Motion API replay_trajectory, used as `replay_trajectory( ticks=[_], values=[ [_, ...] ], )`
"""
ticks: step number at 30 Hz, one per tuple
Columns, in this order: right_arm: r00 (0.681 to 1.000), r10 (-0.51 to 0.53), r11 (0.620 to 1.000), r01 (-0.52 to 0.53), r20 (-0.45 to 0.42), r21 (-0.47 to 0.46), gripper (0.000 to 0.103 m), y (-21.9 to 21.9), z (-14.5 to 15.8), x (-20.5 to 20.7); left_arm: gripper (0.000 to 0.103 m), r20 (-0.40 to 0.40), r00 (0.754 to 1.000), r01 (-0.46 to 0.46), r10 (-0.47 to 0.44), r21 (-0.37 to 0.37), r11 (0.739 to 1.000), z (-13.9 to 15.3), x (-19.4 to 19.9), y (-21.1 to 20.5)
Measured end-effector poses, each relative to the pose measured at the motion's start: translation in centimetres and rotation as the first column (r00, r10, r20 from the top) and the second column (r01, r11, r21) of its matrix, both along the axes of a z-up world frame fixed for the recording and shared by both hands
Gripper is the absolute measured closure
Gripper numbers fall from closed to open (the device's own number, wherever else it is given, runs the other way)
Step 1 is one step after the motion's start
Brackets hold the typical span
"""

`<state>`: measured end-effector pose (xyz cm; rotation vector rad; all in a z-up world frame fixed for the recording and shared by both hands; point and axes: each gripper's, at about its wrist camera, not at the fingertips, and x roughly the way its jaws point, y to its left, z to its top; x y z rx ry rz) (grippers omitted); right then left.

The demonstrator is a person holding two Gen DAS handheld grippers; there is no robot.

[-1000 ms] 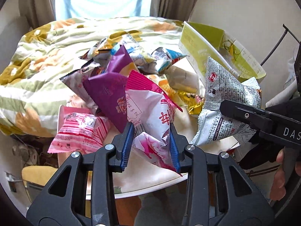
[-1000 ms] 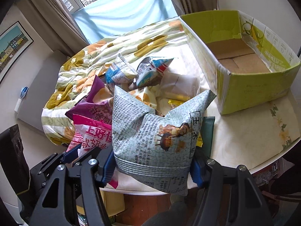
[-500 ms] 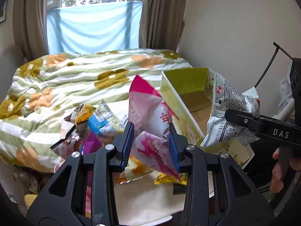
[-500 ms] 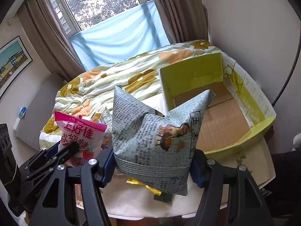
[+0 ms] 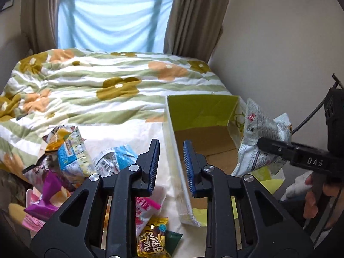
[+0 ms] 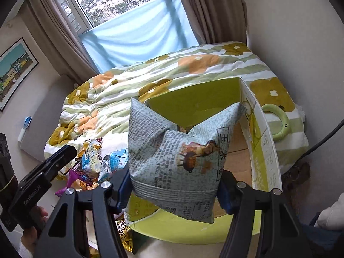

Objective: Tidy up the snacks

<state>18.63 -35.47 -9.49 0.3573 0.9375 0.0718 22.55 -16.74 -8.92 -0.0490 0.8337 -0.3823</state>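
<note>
Crinkled glossy foil on the newsprint-patterned snack bag (image 6: 176, 161); matt cardboard in the green box (image 5: 202, 133); soft cloth quilt (image 5: 103, 86); black plastic tongs (image 5: 171, 167), ribbed blue pads (image 5: 189, 167).

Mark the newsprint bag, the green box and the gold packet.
newsprint bag (image 6: 169, 161): right wrist view, front panel.
green box (image 6: 193, 107): right wrist view, far inner wall.
gold packet (image 5: 153, 243): left wrist view, printed front.

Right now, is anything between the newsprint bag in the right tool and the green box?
Nothing visible. The right tool holds the newsprint snack bag above the green box, whose top is open; the cardboard floor that shows looks bare.
</note>
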Motion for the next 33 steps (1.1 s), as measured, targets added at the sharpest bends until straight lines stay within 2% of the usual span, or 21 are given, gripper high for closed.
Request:
replay_trajectory(
  ticks=[2, 4, 5, 7, 9, 11, 15, 18, 22, 26, 31, 33],
  values=[
    [1.000, 0.022, 1.000, -0.022, -0.006, 0.016, 0.042, -0.3, -0.5, 0.3, 0.078, -0.009, 1.000, -0.027, 0.028, 0.055, 0.998, -1.1, -0.5, 0.7],
    [0.999, 0.029, 0.999, -0.028, -0.020, 0.042, 0.042, -0.4, -1.2, 0.3, 0.041, -0.041, 0.998, -0.040, 0.043, 0.091, 0.995, -2.4, -0.8, 1.9],
    [0.999, 0.028, 0.998, -0.027, -0.027, 0.054, 0.042, -0.4, -1.6, 0.3, 0.000, -0.057, 0.997, -0.043, 0.049, 0.094, 0.995, -3.0, -1.1, 2.8],
    [0.999, 0.024, 0.997, -0.020, -0.041, 0.073, 0.042, -0.2, -2.2, 0.1, 0.000, -0.073, 0.996, -0.041, 0.048, 0.090, 0.995, -4.1, -2.0, 4.1],
    [0.999, 0.010, 0.996, -0.006, -0.051, 0.085, 0.042, 0.1, -2.7, -0.2, 0.000, -0.117, 0.993, -0.005, 0.022, 0.149, 0.989, -5.7, -2.4, 4.5],
    [0.998, -0.006, 0.995, 0.012, -0.057, 0.095, 0.042, 0.5, -3.1, -0.6, 0.000, -0.138, 0.990, 0.067, -0.036, 0.229, 0.971, -7.1, -3.0, 4.2],
    [0.996, -0.038, 0.994, 0.045, -0.076, 0.101, 0.042, 1.6, -3.7, -1.8, 0.000, -0.164, 0.973, 0.213, -0.161, 0.381, 0.900, -9.6, -3.7, 2.8],
    [0.993, -0.078, 0.991, 0.087, -0.091, 0.102, 0.042, 1.9, -4.5, -2.6, 0.000, -0.224, 0.948, 0.302, -0.225, 0.422, 0.855, -11.9, -2.8, 1.7],
    [0.989, -0.135, 0.986, 0.140, -0.060, 0.095, 0.042, 2.1, -4.3, -3.7, 0.001, -0.288, 0.919, 0.381, -0.269, 0.474, 0.794, -15.1, -2.1, 0.6],
    [0.986, -0.159, 0.984, 0.163, -0.055, 0.077, 0.042, 2.4, -4.2, -3.8, 0.021, -0.316, 0.903, 0.415, -0.290, 0.471, 0.778, -16.6, -1.7, 0.5],
    [0.981, -0.185, 0.979, 0.189, -0.056, 0.080, 0.042, 2.2, -4.4, -3.7, 0.026, -0.340, 0.891, 0.436, -0.301, 0.456, 0.776, -17.5, -1.4, 0.6],
    [0.980, -0.193, 0.977, 0.197, -0.055, 0.084, 0.042, 2.1, -4.4, -3.7, 0.037, -0.342, 0.887, 0.447, -0.311, 0.463, 0.766, -17.7, -1.5, 0.3]
  ],
)
